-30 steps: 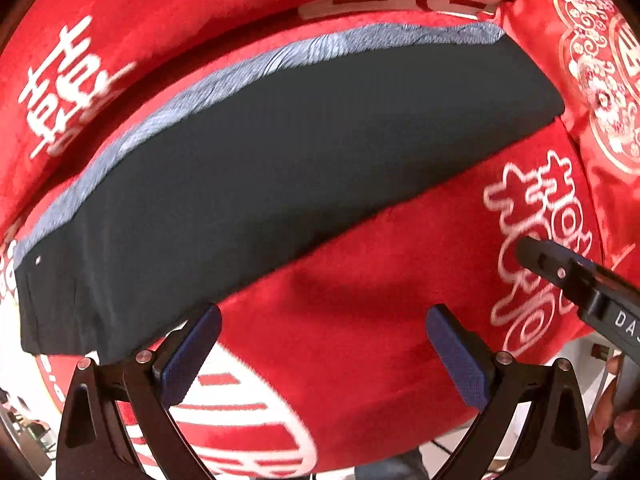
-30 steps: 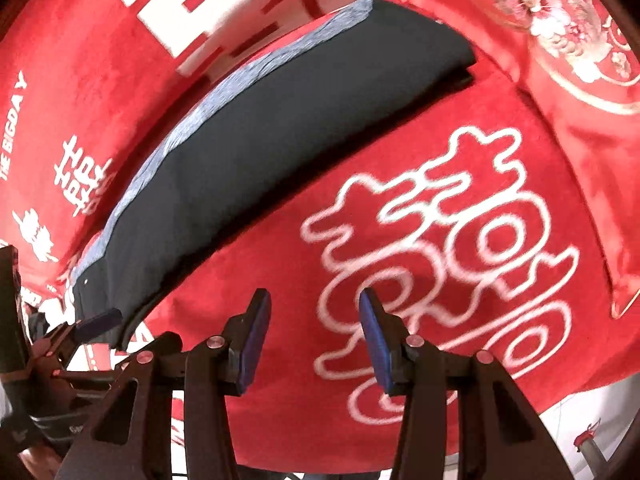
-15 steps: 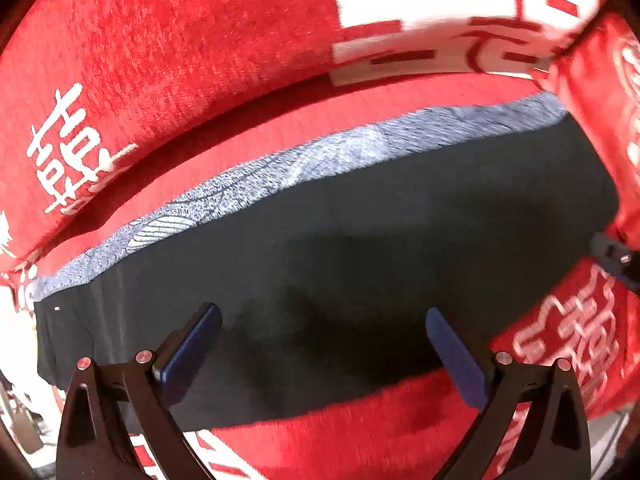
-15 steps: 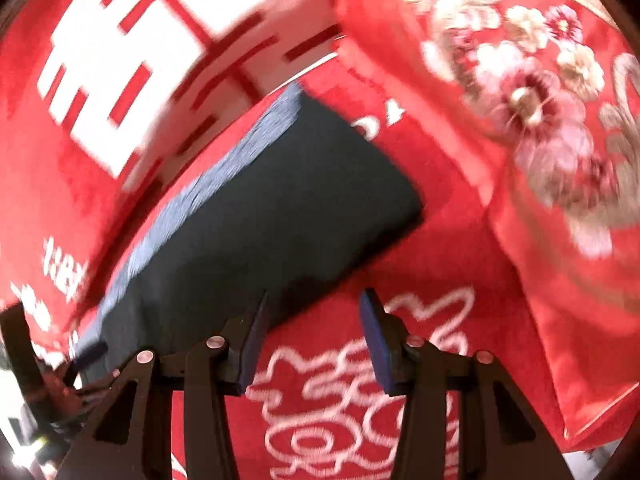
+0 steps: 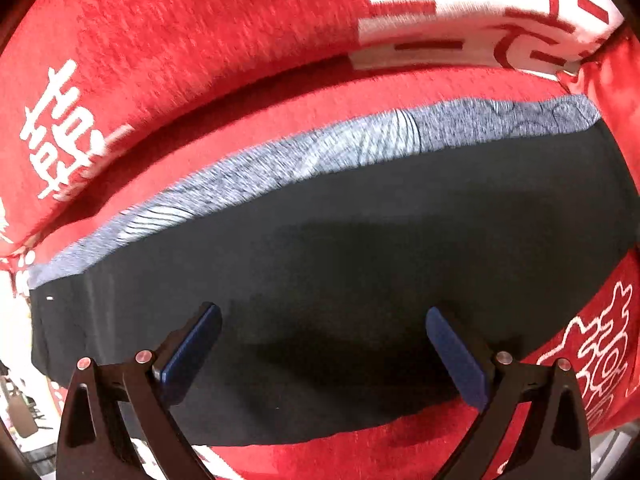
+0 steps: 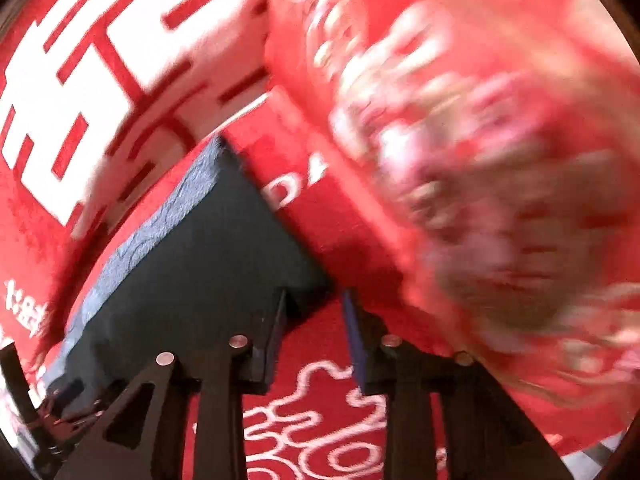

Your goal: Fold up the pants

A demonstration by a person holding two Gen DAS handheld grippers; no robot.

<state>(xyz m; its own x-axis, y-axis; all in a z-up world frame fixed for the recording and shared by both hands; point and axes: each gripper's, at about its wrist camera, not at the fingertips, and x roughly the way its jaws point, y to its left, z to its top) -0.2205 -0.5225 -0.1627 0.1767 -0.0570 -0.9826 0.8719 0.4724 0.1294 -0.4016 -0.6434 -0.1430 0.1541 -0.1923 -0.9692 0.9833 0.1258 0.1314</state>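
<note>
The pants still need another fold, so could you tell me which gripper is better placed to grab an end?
Probably right: the right gripper is closing at the pants' corner, while the left gripper hangs open over their middle.

White double-happiness characters on red blanket [image 5: 168,80].

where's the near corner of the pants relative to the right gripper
In the right wrist view the dark pants end in a corner just ahead of the right gripper, whose fingers are closing without yet touching it, on the red blanket.
</note>
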